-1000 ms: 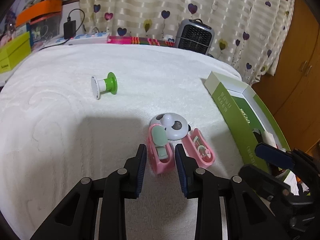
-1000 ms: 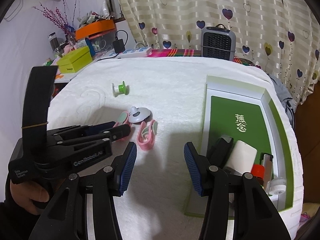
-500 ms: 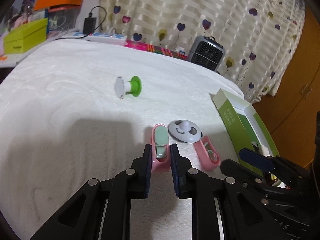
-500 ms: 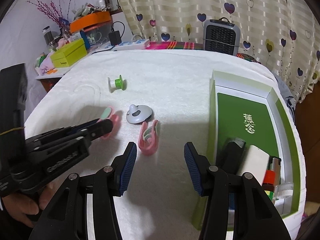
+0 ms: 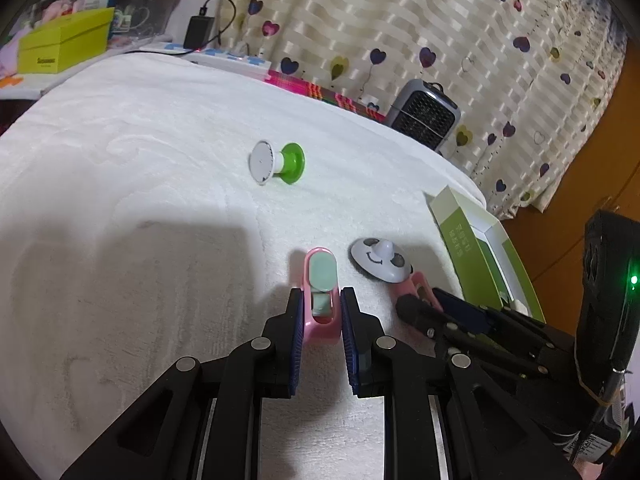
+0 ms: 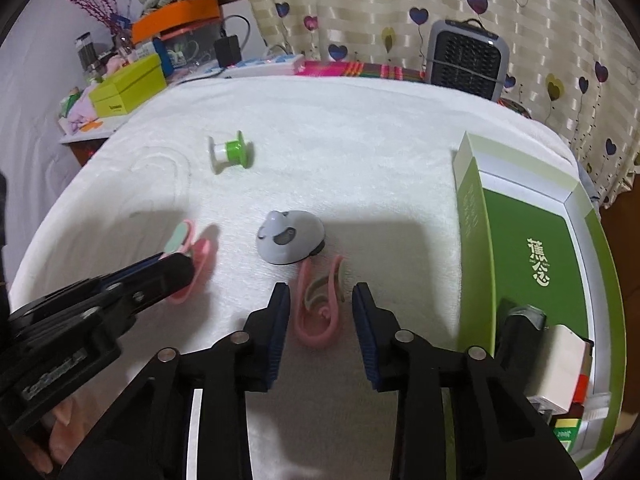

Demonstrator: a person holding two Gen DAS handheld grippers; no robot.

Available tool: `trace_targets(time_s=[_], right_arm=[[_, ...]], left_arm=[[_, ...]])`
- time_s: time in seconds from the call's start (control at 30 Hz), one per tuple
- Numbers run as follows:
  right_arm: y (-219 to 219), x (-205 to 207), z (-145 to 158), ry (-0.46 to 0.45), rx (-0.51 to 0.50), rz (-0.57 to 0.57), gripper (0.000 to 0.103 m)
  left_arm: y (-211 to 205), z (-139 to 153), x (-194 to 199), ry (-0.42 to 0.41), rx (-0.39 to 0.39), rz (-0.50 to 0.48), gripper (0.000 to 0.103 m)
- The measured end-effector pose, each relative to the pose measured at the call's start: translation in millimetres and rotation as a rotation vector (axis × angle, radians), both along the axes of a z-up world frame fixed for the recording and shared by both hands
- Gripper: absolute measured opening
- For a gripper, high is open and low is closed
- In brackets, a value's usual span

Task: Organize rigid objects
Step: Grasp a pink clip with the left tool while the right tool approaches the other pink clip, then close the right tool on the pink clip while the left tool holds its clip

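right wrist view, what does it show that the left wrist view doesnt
Only the right wrist view: the items inside the green box, and the right claw closing around a pink clip, pads not yet pressing. Only the left wrist view: the panda toy's smiling face, and the left claw shut on the other pink clip. Both: green spool, heater, white blanket.

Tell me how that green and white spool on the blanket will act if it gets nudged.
The green and white spool lies on its side on round flanges, so it will probably roll. The plush white blanket should slow it. It looks like light, rigid plastic.
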State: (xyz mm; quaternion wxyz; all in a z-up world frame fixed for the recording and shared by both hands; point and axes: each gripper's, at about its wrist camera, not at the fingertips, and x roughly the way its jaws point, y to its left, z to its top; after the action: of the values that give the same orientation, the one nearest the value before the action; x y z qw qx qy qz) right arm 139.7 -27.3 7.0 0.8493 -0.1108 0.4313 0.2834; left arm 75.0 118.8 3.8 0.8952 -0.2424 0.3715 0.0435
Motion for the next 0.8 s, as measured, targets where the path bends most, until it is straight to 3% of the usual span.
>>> trace_targets(time_s=[0.07, 0.47, 0.8], right_arm=[[-1, 0, 1, -0.004, 0.004, -0.002, 0.024], [-23, -20, 17, -0.031, 0.077, -0.002, 0.024], [-48, -39, 32, -0.057, 0.137, -0.015, 0.024]], left_arm=[[0, -1, 0, 0.004, 0.001, -0.003, 0.017], [-14, -1, 3, 0.000, 0.033, -0.073, 0.017], [-28, 10, -10, -0.071, 0.042, -0.129, 0.017]])
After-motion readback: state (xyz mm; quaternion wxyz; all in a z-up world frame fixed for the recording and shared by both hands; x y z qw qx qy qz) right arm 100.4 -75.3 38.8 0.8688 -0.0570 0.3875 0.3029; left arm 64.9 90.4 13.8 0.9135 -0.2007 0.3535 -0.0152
